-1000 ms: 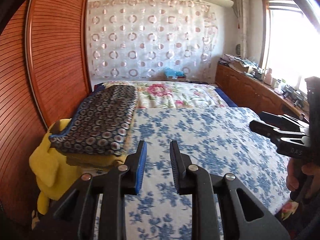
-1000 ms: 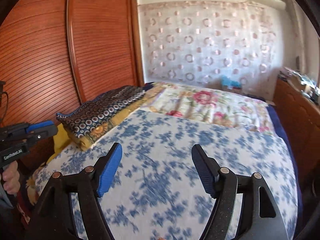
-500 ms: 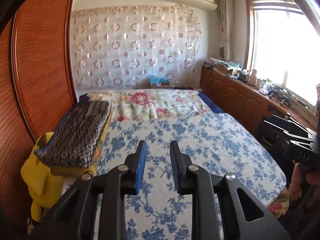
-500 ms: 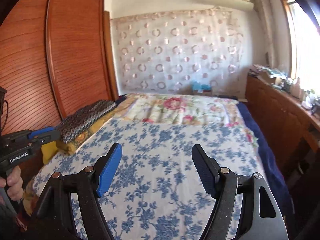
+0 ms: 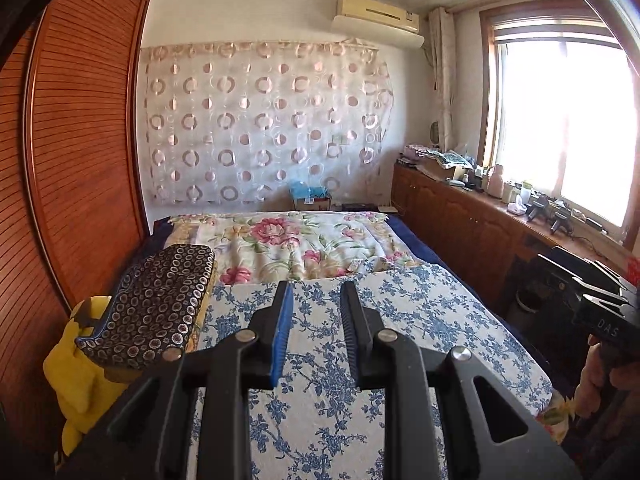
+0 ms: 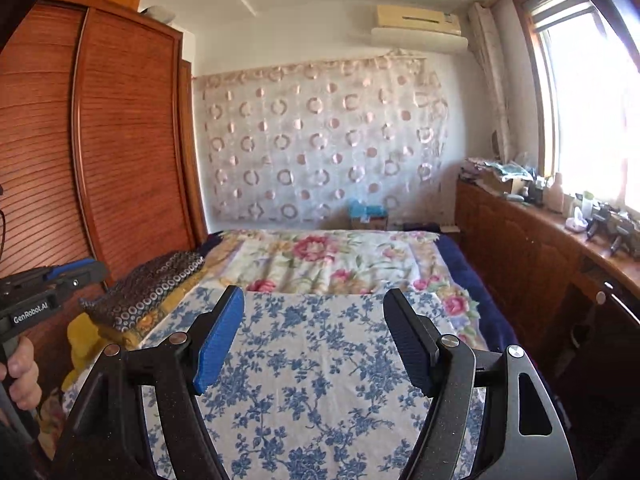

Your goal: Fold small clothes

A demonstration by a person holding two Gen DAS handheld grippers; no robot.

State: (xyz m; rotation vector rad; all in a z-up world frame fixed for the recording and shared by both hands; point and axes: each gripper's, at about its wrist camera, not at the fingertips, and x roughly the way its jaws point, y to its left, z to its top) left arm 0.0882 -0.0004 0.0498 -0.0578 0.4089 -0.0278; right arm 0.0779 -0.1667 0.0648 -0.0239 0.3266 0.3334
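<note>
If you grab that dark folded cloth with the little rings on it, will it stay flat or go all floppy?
The dark ring-patterned folded cloth would probably go floppy: it is soft fabric, sagging slightly at its edges. It lies stacked on a yellow folded cloth, so lifting one corner would likely unfold it.

Left gripper (image 5: 316, 292) empty above floral bedspread (image 5: 400, 320)

The left gripper (image 5: 315, 300) stands narrowly parted and empty, the right gripper (image 6: 314, 308) wide apart and empty, both tilted slightly down.
</note>
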